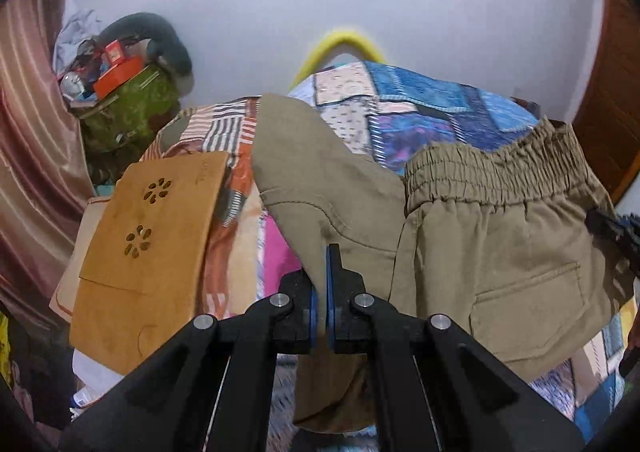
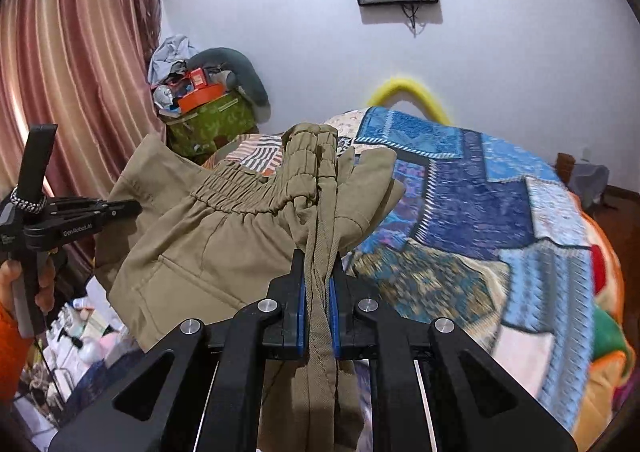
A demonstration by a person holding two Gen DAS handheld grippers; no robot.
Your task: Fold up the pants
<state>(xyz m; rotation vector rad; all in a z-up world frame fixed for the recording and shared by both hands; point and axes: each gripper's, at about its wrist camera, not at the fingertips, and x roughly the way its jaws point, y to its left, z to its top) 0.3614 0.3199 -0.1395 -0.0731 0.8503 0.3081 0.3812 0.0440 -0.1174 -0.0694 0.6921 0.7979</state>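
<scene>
Left wrist view, L to R: tan perforated wooden board [image 1: 152, 248] lying on bed edge; black left gripper [image 1: 322, 284] w/ blue pads clenched on a fold of the khaki elastic-waist cotton pants [image 1: 492, 252], which hang above the blue patchwork quilt [image 1: 432, 108]. Right wrist view, L to R: pink pleated curtain [image 2: 76, 64]; green fabric bag [image 2: 212, 128] piled w/ clutter; black right gripper [image 2: 318, 276] pinching bunched pants fabric, probably near the waistband, though folds obscure it; yellow curved foam tube [image 2: 408, 90] against white wall.
</scene>
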